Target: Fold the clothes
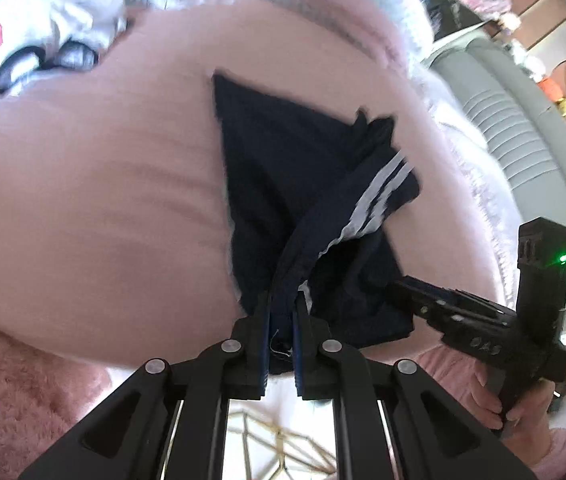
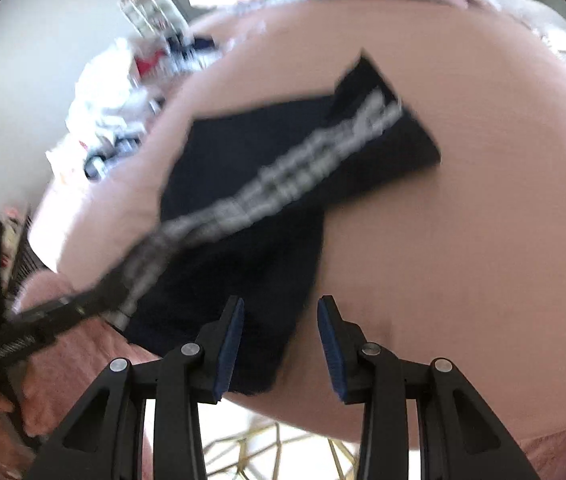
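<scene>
At the far left of the left wrist view, a crumpled pile of white printed clothes [image 1: 55, 24] lies on the smooth pink bed sheet [image 1: 95, 184], well apart from the task garment. Nearer the middle, the dark navy track garment with white side stripes [image 1: 283, 168] is spread on that sheet, one edge gathered up into a ridge that runs down to the left gripper [image 1: 281, 320]; its blue-padded fingers [image 1: 265, 344] are narrow, pinching that bunched fabric between them. To the right, the right gripper [image 1: 403, 284] reaches in with its tips touching or just beside the garment's lower right edge, a bare hand [image 1: 499, 404] wrapped round its handle. Beyond it a pale ribbed seat or sofa [image 1: 523, 128] shows at the frame's edge. In the right wrist view the right gripper [image 2: 280, 340] has its fingers spread wide with nothing between them, poised over the garment's near corner [image 2: 243, 216], while the left gripper's blurred body enters from the left.
</scene>
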The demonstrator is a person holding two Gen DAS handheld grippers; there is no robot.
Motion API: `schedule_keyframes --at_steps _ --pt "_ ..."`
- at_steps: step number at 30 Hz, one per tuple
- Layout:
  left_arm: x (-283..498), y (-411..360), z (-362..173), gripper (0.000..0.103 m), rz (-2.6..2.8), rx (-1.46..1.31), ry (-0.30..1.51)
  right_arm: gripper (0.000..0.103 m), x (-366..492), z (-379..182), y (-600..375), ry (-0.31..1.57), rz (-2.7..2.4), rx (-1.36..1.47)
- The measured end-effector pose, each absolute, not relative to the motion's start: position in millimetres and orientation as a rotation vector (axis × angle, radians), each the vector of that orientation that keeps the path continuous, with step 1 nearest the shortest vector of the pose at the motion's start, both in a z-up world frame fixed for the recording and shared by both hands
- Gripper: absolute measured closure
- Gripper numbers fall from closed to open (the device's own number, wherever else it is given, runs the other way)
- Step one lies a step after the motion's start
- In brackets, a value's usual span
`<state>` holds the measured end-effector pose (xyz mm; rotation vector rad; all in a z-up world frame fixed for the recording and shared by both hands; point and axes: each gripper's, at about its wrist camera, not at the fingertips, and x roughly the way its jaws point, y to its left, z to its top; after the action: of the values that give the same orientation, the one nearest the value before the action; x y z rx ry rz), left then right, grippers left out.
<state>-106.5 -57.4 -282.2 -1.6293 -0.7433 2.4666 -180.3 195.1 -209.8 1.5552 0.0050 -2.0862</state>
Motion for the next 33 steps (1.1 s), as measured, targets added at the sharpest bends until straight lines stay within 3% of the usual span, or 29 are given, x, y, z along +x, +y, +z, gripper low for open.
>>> schedule_keyframes --at_steps 5,7,9,14,18,22,26,33 --pt "-109 -62 -294 0.090 2.423 -1.680 -0.801 0.066 -176 -214 214 -0.045 -2.074 1.536" --pt "-108 -63 -285 0.084 2.452 -1.690 -0.766 0.065 -173 -206 227 -0.104 -2.107 1.501" --pt "-107 -59 -267 0.083 2.516 -1.634 -0.709 0.065 -167 -198 233 -0.118 -2.150 1.440" --pt "-118 -22 -241 0.083 2.585 -1.478 -0.419 0.065 -154 -208 212 0.087 -2.166 1.445" --pt "-127 -10 -270 0.083 2.515 -1.681 -0.303 0.065 -157 -206 212 0.114 -2.150 1.495" --pt "-122 -31 -269 0.083 2.508 -1.680 -0.438 0.065 -161 -196 239 -0.040 -2.153 1.499" --pt "-143 -20 -242 0.083 2.545 -1.502 -0.326 0.065 -197 -187 272 -0.285 -2.195 1.537" --pt "-221 27 -238 0.083 2.500 -1.376 -0.167 0.065 -262 -193 267 -0.134 -2.210 1.628"
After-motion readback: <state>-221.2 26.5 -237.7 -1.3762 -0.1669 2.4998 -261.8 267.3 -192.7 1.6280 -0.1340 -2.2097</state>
